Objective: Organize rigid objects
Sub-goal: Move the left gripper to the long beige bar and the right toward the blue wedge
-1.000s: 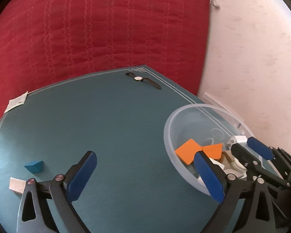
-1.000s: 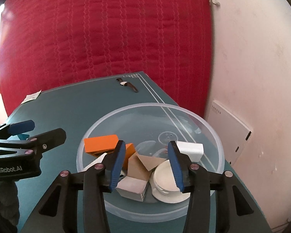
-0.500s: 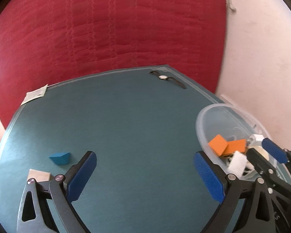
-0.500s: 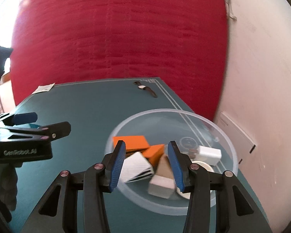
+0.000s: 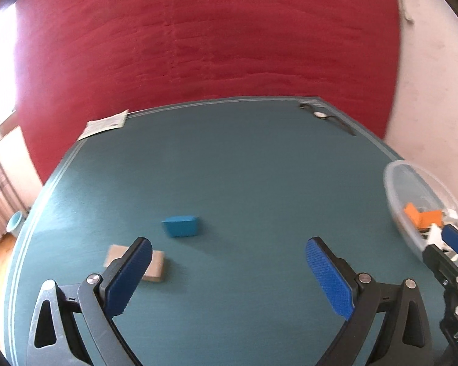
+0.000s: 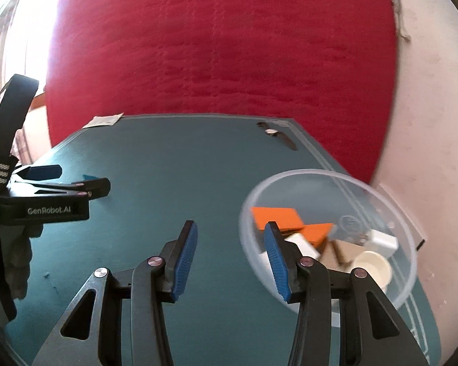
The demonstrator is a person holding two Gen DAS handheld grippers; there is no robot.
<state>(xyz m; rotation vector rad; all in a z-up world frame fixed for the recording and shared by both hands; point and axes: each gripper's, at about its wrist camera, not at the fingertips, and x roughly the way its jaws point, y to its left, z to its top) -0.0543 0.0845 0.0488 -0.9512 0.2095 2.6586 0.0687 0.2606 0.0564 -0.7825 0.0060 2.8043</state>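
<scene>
A blue block [image 5: 180,225] lies on the teal table [image 5: 244,167], with a beige block [image 5: 155,263] near it at the lower left. My left gripper [image 5: 229,274] is open and empty above the table, the beige block just behind its left fingertip. A clear plastic bowl [image 6: 290,180] at the right holds orange blocks [image 6: 278,218], white pieces and a cream cup [image 6: 372,267]; it also shows in the left wrist view [image 5: 395,180]. My right gripper [image 6: 230,259] is open and empty, its right finger in front of the bowl's left rim.
A wristwatch [image 5: 323,116] lies at the table's far right corner, also in the right wrist view [image 6: 274,132]. A paper card [image 5: 105,123] sits at the far left edge. A red quilted cover [image 5: 213,45] stands behind the table, a pale wall [image 6: 436,122] at the right.
Both grippers have swung left: the bowl slid to the right in both views, and the blue and beige blocks moved toward the middle of the left wrist view. Both stayed open.
</scene>
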